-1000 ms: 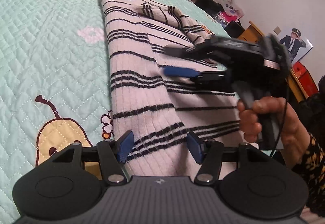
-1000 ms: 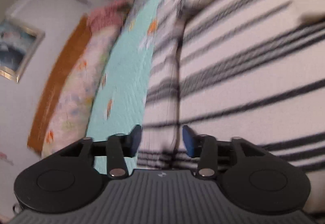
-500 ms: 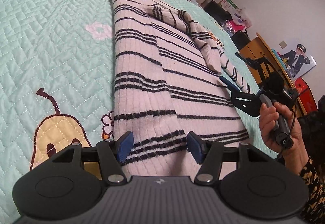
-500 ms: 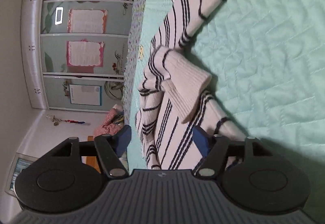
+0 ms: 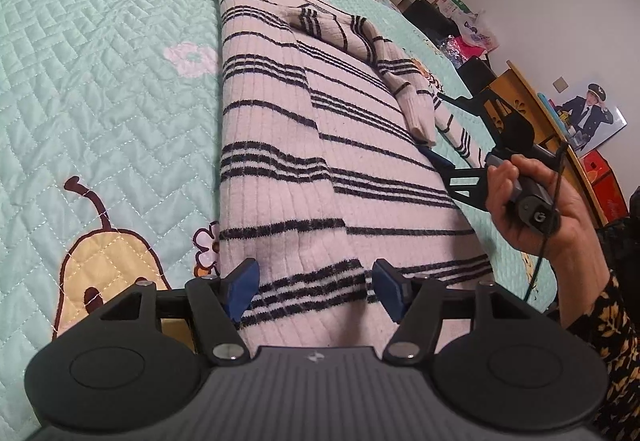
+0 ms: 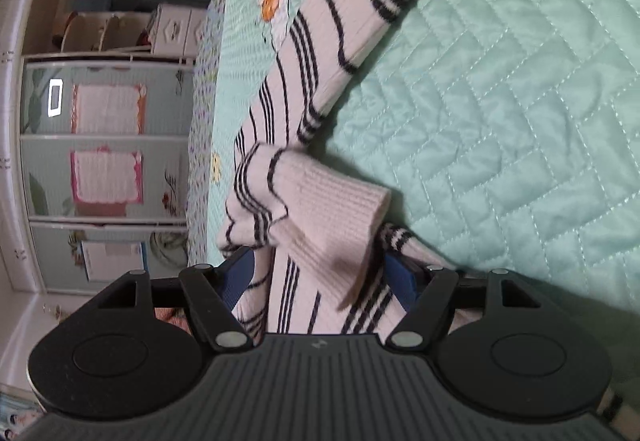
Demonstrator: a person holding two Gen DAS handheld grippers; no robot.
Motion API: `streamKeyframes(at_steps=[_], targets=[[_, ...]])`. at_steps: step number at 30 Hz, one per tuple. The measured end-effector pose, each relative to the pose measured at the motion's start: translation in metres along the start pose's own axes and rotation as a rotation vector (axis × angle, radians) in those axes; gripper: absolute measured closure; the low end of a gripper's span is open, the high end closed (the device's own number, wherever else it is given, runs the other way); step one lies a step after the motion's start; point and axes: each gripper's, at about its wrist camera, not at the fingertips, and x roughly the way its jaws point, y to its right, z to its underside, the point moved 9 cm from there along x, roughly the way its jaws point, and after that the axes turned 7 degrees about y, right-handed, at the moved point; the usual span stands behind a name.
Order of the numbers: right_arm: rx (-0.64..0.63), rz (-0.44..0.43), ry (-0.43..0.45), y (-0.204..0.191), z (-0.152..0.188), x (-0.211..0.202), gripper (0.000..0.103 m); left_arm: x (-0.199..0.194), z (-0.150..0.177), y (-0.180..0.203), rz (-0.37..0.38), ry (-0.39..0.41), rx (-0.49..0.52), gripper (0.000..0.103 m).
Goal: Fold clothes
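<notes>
Mint quilted bed (image 5: 100, 89) under a striped sweater (image 5: 280, 145)

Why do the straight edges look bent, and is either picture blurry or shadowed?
Left wrist view: sharp, but the fisheye lens bows the striped sweater and the quilt. Right wrist view: sharp, rolled sideways, the wardrobe curving at the edge, a dark shadow beside the cuff.

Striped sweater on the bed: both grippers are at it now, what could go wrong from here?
1. The right gripper is open astride the loose sleeve cuff; closing there may pinch the cuff and the layers beneath it, not one edge.
2. The left gripper is open over the striped sweater hem, gripping nothing; a pull from the right could drag the fold askew.
3. The folded sleeve is bunched and may slide off onto the quilt.
</notes>
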Motion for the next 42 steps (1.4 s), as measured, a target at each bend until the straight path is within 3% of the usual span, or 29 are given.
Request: streamKeyframes(at_steps=[10, 12, 14, 17, 23, 27, 31, 33, 34, 35, 37, 42], targets=[[-0.002, -0.02, 0.075, -0.004, -0.009, 0.016, 0.031, -0.002, 0.0, 0.0, 0.001, 0.003, -0.004, 0.038], [-0.024, -0.028, 0.06, -0.008, -0.012, 0.018, 0.044, -0.003, 0.0, 0.0, 0.001, 0.002, -0.013, 0.038], [-0.047, -0.035, 0.048, -0.008, -0.016, 0.015, 0.074, -0.004, 0.0, -0.001, 0.002, 0.002, -0.02, 0.038], [-0.114, -0.04, 0.062, -0.02, -0.03, 0.006, 0.083, -0.007, 0.0, -0.002, 0.006, 0.003, -0.03, 0.038], [-0.427, -0.102, 0.068, -0.105, -0.065, -0.01, 0.09, -0.014, 0.0, -0.009, 0.014, 0.011, -0.064, 0.038], [-0.605, -0.154, 0.05, -0.172, -0.064, -0.018, 0.092, -0.02, 0.0, -0.014, 0.001, 0.016, -0.09, 0.038], [-0.619, -0.152, -0.007, -0.207, -0.053, -0.014, 0.092, -0.025, 0.003, -0.024, -0.037, 0.011, -0.107, 0.038], [-0.55, -0.161, -0.038, -0.2, -0.048, -0.014, 0.086, -0.029, 0.003, -0.026, -0.015, 0.024, -0.121, 0.038], [-0.506, -0.159, -0.043, -0.191, -0.046, -0.016, 0.077, -0.032, 0.002, -0.025, 0.002, 0.035, -0.122, 0.038], [-0.451, -0.152, -0.051, -0.177, -0.045, -0.016, 0.058, -0.034, 0.001, -0.023, 0.018, 0.044, -0.117, 0.038], [-0.37, -0.116, -0.069, -0.14, -0.044, -0.016, 0.038, -0.036, -0.002, -0.019, 0.044, 0.057, -0.105, 0.038], [-0.248, 0.034, -0.038, -0.044, -0.07, -0.005, 0.038, -0.036, -0.008, -0.007, 0.086, 0.066, -0.071, 0.038]])
